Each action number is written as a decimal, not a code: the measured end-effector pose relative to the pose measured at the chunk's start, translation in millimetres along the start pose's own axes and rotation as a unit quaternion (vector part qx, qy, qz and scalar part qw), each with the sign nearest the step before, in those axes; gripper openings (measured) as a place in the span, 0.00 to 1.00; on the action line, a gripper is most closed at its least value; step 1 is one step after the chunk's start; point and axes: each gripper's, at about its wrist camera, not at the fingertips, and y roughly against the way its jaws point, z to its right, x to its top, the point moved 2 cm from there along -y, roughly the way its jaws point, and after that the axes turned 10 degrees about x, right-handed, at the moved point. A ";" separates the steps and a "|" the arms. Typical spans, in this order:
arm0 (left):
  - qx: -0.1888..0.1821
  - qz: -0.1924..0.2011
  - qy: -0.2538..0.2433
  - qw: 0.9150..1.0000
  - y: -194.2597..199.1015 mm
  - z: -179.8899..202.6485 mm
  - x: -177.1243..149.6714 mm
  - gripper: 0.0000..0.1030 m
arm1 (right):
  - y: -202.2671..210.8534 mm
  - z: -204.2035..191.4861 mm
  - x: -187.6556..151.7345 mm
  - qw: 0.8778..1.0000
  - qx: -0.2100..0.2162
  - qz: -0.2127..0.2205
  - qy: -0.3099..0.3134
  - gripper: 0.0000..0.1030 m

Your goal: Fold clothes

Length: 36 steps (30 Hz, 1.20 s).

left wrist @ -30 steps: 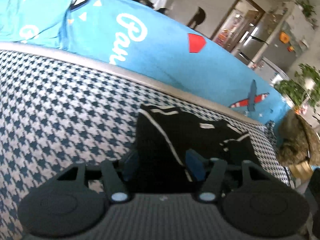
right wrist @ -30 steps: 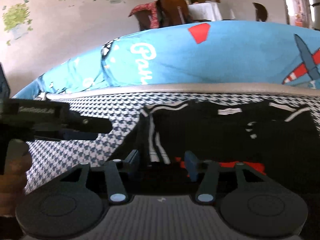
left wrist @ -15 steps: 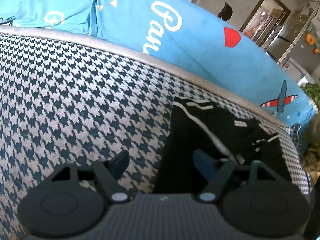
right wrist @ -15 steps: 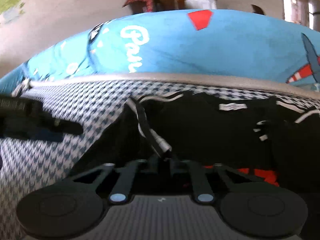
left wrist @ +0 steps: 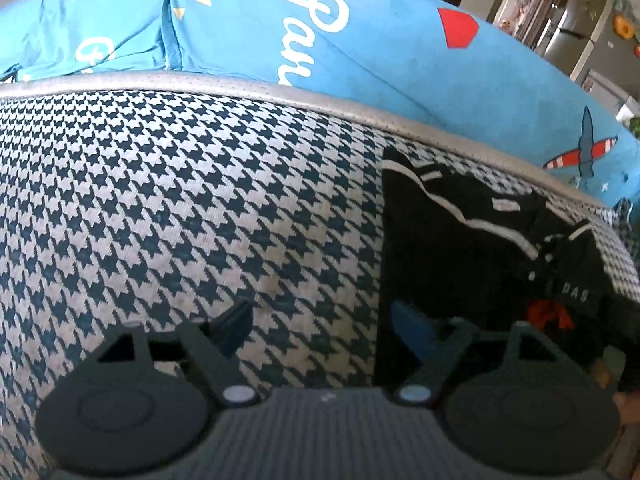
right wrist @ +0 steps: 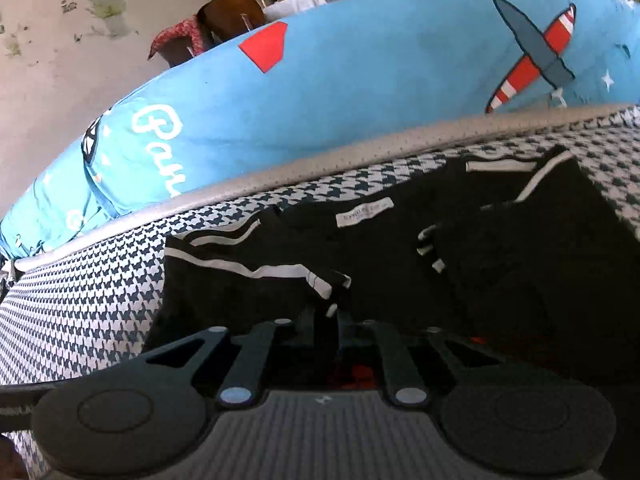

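right gripper (right wrist: 322, 320) fingertips buried in black garment (right wrist: 400, 264) folds.

Matt black cloth garment (right wrist: 400, 280) lies on coarse woven houndstooth upholstery (left wrist: 160, 200); the grey edging (left wrist: 360, 116) looks perforated, perhaps leatherette.

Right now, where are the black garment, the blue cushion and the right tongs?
black garment (right wrist: 400, 264): right wrist view, its dark middle below the label.
blue cushion (left wrist: 360, 80): left wrist view, plain blue face.
right tongs (right wrist: 322, 320): right wrist view, between the tips, shut on garment.

Bare houndstooth cushion (left wrist: 168, 200) left of black garment (left wrist: 460, 256)
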 end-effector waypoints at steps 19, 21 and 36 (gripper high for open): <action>0.008 0.007 -0.082 0.997 0.1 33.3 -23.6 0.83 | -1.2 -17.1 -7.3 0.998 0.038 -0.015 0.045 0.33; 0.029 0.005 -0.098 0.995 -3.2 35.5 -27.0 0.84 | -3.7 -16.9 -9.9 0.998 0.034 -0.016 0.048 0.33; 0.091 -0.012 -0.082 0.992 -6.3 8.0 -24.8 0.95 | 19.3 -11.3 -3.3 0.996 0.073 -0.039 0.010 0.33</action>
